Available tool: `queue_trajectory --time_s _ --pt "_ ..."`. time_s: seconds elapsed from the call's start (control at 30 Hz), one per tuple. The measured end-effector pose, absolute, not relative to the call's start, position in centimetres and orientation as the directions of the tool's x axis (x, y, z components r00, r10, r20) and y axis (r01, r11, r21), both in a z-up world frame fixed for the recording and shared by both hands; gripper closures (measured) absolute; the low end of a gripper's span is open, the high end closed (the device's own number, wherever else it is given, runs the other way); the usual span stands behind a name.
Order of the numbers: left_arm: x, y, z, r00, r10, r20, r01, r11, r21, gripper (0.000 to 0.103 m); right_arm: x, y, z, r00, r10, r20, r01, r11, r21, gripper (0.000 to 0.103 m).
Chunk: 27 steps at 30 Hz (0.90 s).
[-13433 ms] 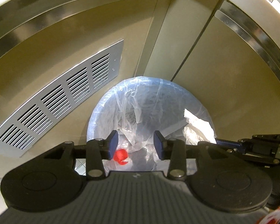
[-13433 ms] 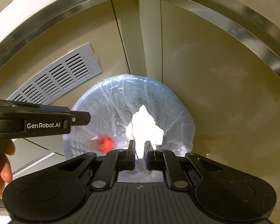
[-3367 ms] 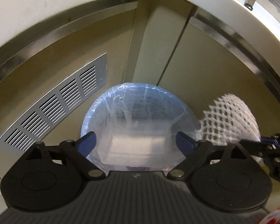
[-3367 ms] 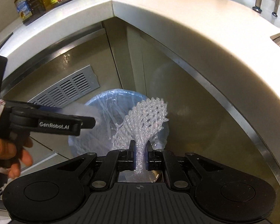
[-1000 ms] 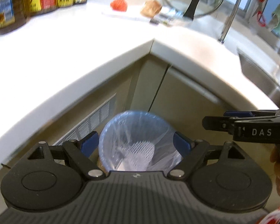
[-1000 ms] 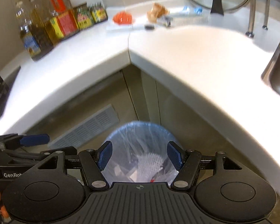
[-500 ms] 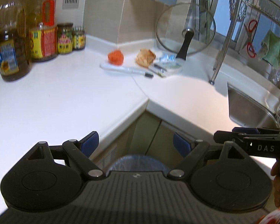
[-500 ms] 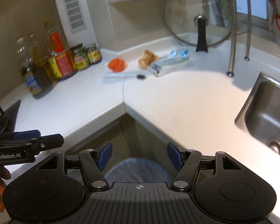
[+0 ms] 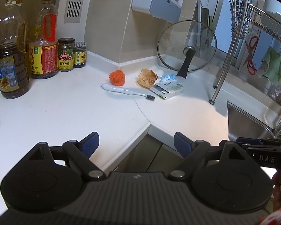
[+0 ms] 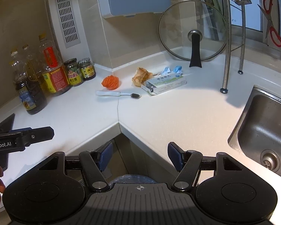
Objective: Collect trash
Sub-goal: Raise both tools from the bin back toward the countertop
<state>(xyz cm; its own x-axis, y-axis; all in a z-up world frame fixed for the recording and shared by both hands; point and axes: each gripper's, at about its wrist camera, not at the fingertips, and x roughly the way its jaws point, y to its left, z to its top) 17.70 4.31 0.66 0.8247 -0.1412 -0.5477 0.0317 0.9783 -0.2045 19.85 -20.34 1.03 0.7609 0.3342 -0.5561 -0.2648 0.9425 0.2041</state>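
Observation:
On the white corner counter lie an orange mesh ball, a white toothbrush, a crumpled brown wrapper, a small open carton and blue-white wrappers. My left gripper hangs open and empty above the counter's front corner. My right gripper is open and empty too, over the rim of the blue-lined trash bin below the counter. Each gripper shows at the edge of the other's view.
Oil and sauce bottles stand at the back left. A glass pan lid leans on the wall. A steel sink and a dish rack's legs are on the right. A dark stove edge is far left.
Both grippers have risen and tilted up from the bin under the counter; the countertop and its litter have come into view, and the bin has almost dropped out of sight.

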Motion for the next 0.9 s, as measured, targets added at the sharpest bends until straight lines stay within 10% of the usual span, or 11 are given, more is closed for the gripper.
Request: queue_trajectory --time_s 0.9 --pt "30.1 1.4 0.9 0.816 -0.012 -0.578 -0.098 0.982 -0.158 0.017 34.8 -25.5 0.9 0.763 0.407 -0.502 -0.331 0.913 0.238 0.038"
